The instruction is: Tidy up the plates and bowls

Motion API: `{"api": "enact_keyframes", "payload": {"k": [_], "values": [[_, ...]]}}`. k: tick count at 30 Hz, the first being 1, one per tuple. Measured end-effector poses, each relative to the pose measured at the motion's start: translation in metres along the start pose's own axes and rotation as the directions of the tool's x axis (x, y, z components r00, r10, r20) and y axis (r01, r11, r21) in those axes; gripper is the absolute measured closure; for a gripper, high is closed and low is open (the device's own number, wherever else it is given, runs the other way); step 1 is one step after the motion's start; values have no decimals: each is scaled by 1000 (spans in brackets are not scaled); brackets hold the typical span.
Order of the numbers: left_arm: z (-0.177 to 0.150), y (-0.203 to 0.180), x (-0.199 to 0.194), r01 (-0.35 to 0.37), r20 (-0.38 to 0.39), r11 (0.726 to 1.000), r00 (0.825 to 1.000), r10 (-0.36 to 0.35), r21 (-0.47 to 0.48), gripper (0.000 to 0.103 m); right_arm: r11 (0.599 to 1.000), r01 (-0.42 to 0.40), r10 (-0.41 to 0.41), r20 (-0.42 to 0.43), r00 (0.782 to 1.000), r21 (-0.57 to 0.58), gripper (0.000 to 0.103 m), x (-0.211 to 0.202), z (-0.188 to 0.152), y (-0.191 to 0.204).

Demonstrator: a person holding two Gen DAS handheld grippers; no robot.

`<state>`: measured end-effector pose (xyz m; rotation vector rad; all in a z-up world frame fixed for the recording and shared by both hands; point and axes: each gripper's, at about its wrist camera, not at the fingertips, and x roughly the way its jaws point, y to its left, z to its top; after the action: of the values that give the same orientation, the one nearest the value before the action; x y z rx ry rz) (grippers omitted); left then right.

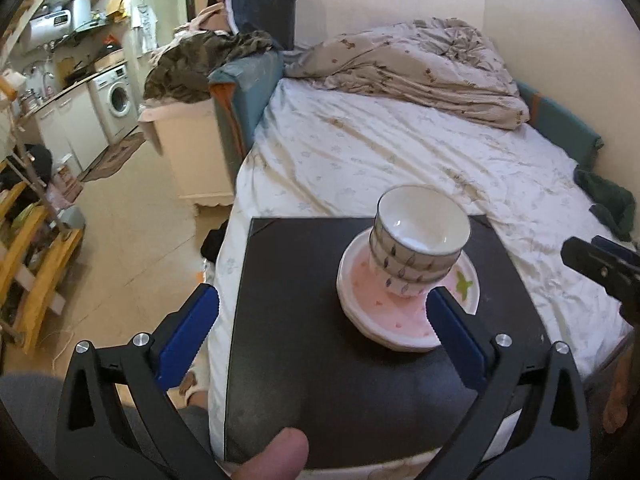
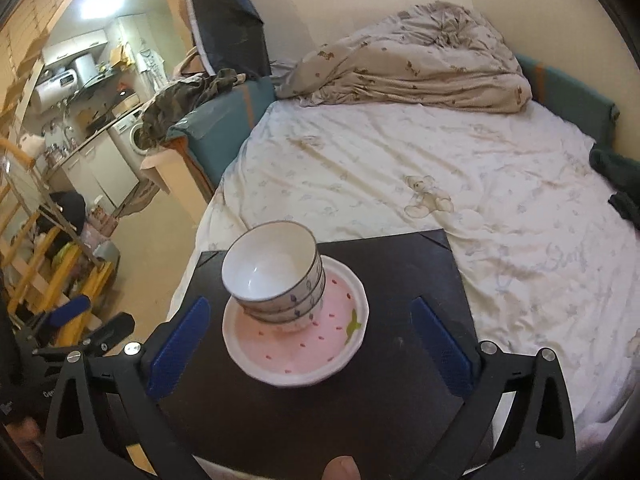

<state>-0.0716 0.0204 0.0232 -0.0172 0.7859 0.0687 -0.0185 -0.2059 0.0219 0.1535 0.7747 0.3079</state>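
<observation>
While hovering above the near edge of the board (image 1: 304,360), left gripper (image 1: 324,312) spread wide, clamping nothing, right finger (image 1: 456,328) overlapping the near rim of the plates (image 1: 384,312). Right gripper (image 2: 308,332) likewise apart and empty, plates (image 2: 304,352) seen between its fingers, untouched. Bowls (image 1: 420,248), nested upright, on the pink top plate, toward its far side. Board flat on the bed (image 1: 400,152), at its near end; rumpled quilt (image 1: 420,60) far behind.
</observation>
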Motion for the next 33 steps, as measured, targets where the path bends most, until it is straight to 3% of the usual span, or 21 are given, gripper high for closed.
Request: {"api": "enact_keyframes", "payload": {"k": [6, 8, 10, 16, 22, 28, 33], "values": [[-24, -5, 12, 37, -105, 999, 994, -41, -40, 1, 998, 20, -21, -7, 1000, -61, 0, -7, -33, 6], [-29, -8, 10, 65, -101, 997, 993, -69, -42, 1, 998, 19, -20, -18, 1000, -65, 0, -4, -44, 6], [-33, -14, 8, 48, -79, 999, 996, -49, -7, 1, 998, 17, -19, -32, 999, -60, 0, -1, -54, 5], [-41, -19, 21, 37, -125, 999, 991, -36, 3, 0, 999, 18, -20, -62, 998, -37, 0, 12, -74, -1], [-45, -21, 24, 0, -100, 1000, 995, 0, 6, 0, 998, 25, -28, -67, 997, -52, 0, 21, -78, 3], [-44, -17, 33, 47, -144, 998, 988, -51, -30, 0, 999, 29, -30, -77, 997, -16, 0, 26, -76, -3], [-44, -20, 31, 53, -133, 998, 990, -55, -21, 0, 999, 30, -31, -86, 996, -19, 0, 28, -76, -6]]}}
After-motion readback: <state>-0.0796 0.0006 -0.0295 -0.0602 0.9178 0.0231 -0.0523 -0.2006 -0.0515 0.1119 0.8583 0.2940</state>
